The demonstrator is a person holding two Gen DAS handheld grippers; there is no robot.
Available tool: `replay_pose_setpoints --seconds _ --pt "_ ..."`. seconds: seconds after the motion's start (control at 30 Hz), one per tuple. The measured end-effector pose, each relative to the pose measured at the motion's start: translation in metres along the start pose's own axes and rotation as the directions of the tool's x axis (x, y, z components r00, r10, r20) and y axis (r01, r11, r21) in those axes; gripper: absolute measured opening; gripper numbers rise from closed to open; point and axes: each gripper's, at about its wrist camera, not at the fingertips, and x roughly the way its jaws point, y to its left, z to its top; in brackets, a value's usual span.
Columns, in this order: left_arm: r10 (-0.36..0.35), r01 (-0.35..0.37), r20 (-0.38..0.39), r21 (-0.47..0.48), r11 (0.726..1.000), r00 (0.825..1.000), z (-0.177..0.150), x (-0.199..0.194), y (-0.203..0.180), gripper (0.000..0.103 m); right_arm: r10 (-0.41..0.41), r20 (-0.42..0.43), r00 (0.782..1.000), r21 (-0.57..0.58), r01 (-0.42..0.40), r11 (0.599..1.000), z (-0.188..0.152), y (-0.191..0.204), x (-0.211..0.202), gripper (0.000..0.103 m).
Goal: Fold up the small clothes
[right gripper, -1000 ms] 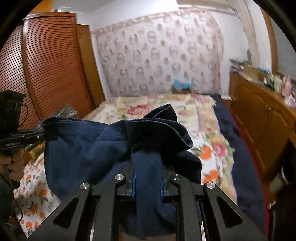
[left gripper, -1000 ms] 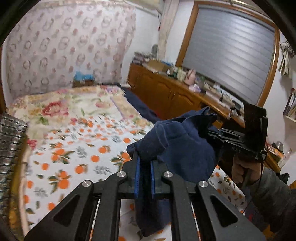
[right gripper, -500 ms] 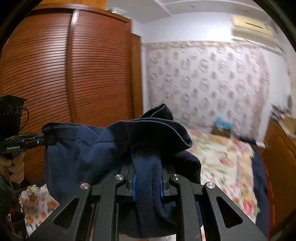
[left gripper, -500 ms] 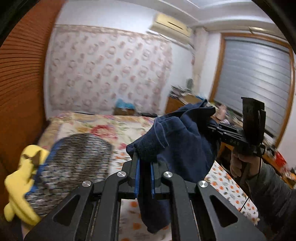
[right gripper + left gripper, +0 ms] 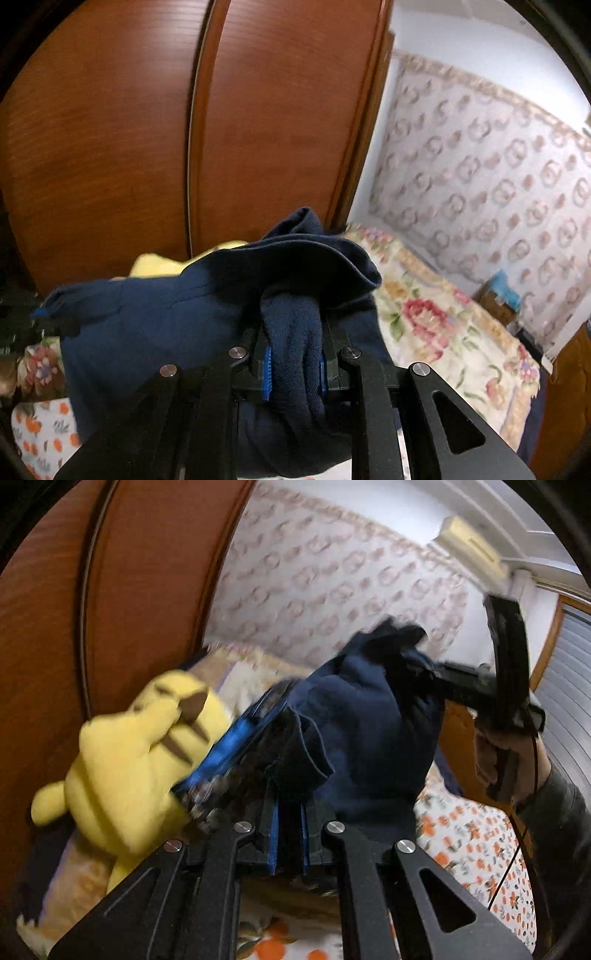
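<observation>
On the left, one yellow plush toy (image 5: 136,771) lies by the wooden wardrobe (image 5: 122,590). Next to it, the left gripper (image 5: 290,827) is clamped tight on a corner of the single navy garment (image 5: 365,731), which hangs in the air above the floral bedspread (image 5: 465,845). Further right, the right gripper (image 5: 293,363) pinches a thick bunched fold of the same cloth (its jaws held slightly apart by the fabric). To do this carry well, I judge both grips should hold firm and the cloth stay taut between them, then come down flat on the bed. Count: two grippers, one garment, one toy.
</observation>
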Motion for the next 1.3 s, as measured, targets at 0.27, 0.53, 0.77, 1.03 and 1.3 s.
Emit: replay_pose_setpoints --seconds 0.27,0.53,0.77,1.03,1.3 --pt "0.026 -0.026 0.0 0.013 1.0 1.0 -0.006 0.003 0.001 0.01 -0.068 0.024 0.997 0.188 0.062 0.98 0.028 -0.046 0.031 0.058" --pt "0.08 -0.081 0.009 0.067 0.994 0.997 -0.008 -0.013 -0.005 0.016 0.078 0.011 0.997 0.229 -0.079 0.97 -0.016 -0.054 0.026 0.058" --pt "0.107 -0.117 0.073 0.148 0.982 0.992 -0.005 -0.035 -0.019 0.079 0.056 -0.069 0.996 0.246 -0.038 0.968 -0.034 -0.056 0.053 0.058" --pt "0.088 -0.114 0.118 0.24 0.964 0.989 -0.013 -0.055 -0.047 0.103 -0.004 -0.029 1.0 0.259 0.011 0.966 -0.028 -0.057 0.022 0.058" --pt "0.036 -0.072 0.122 0.298 0.952 0.992 -0.03 -0.069 -0.076 0.103 -0.038 0.001 0.999 0.285 0.036 0.958 -0.062 -0.036 -0.032 0.072"
